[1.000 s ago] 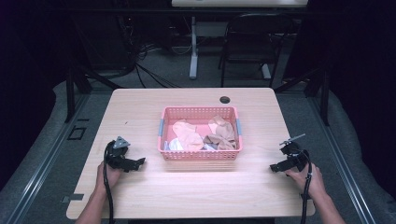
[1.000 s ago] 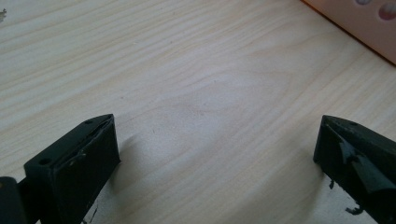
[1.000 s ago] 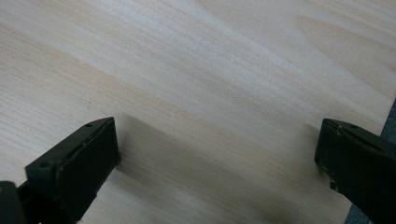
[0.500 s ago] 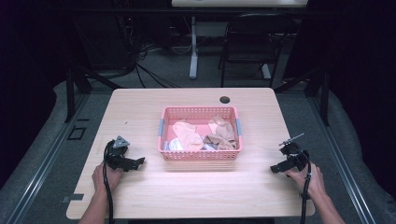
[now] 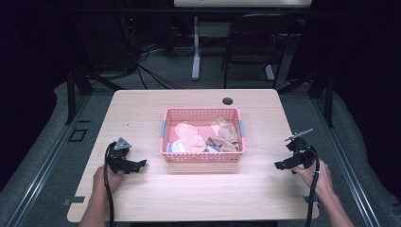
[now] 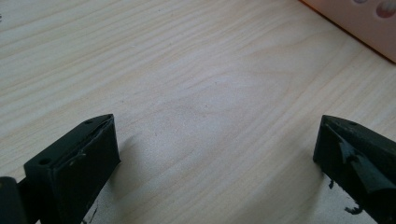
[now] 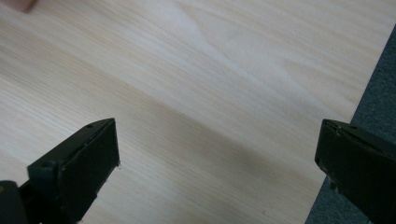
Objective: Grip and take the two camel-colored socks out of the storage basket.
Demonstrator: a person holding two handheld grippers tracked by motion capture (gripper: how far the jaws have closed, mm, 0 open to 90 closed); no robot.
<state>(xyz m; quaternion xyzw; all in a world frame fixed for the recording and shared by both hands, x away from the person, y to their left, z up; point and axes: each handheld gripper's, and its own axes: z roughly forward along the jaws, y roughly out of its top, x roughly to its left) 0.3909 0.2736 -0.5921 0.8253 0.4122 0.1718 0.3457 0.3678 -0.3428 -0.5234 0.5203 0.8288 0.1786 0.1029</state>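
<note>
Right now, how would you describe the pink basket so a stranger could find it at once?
Look at the wooden table; the basket sits at its middle, between the two grippers. It is the only pink thing with perforated walls, holding crumpled beige and peach cloths.

In the left gripper view, the pink basket (image 6: 369,28) is cut off by the top right corner, so its contents are hidden. In the high view, the small bluish item (image 5: 176,147) among the cloths in the basket is too small to be identified. Both forearms are cropped by the bottom edge.
</note>
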